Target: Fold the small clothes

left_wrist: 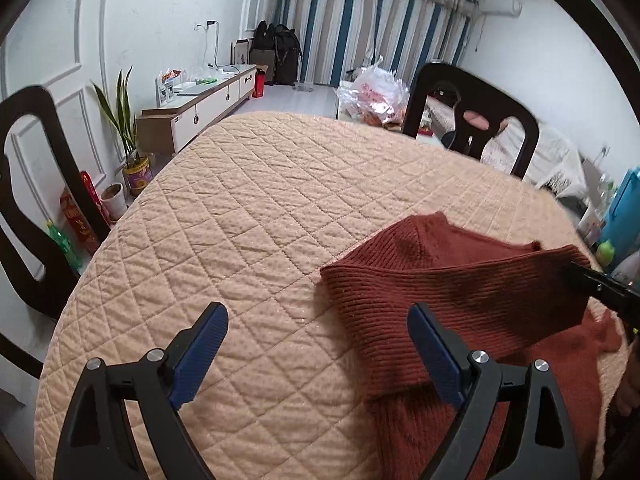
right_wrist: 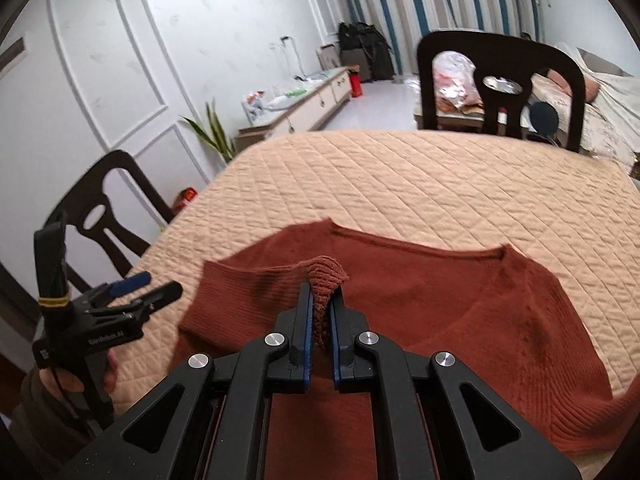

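On quilted table cover [left_wrist: 248, 208], right jaws pinch rust sweater [right_wrist: 460, 304]; left jaws gape empty.

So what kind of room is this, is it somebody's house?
Most likely a living and dining room in a home. There is a round table with a quilted cover, dark wooden dining chairs, striped curtains and a low TV cabinet along the wall.
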Tool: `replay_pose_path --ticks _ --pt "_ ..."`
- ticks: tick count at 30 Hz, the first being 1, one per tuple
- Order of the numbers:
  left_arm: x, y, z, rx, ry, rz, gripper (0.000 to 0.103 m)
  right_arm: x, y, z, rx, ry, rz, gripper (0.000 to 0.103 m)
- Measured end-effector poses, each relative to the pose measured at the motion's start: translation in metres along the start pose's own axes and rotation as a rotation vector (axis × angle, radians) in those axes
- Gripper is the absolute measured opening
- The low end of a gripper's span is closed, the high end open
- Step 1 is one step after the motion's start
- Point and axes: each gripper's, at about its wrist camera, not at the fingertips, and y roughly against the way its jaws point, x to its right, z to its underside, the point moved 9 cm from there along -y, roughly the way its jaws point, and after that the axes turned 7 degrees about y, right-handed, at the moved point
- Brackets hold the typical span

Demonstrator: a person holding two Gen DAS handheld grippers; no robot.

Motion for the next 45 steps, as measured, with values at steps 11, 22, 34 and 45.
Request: replay_pose_path --ticks 11,22,34,45 --pt "-0.009 -0.013 0.008 -0.038 -0.033 -0.108 0.093 0.027 -0.023 0.023 -0.081 -0.047 0.073 0.009" --pt "-0.014 -0.013 0.013 -0.056 -0.056 -0.145 0.093 0.048 -0.027 0.044 -0.156 -0.076 0.196 0.031" --pt "-0.027 0.003 0.026 -0.075 -0.092 -0.224 0.093 0.035 -0.015 0.059 -0.157 0.033 0.272 0.038" --pt "0.031 0.059 0.01 0.012 -0.06 -0.029 0.093 0.084 0.083 0.066 -0.002 -0.08 0.303 0.038"
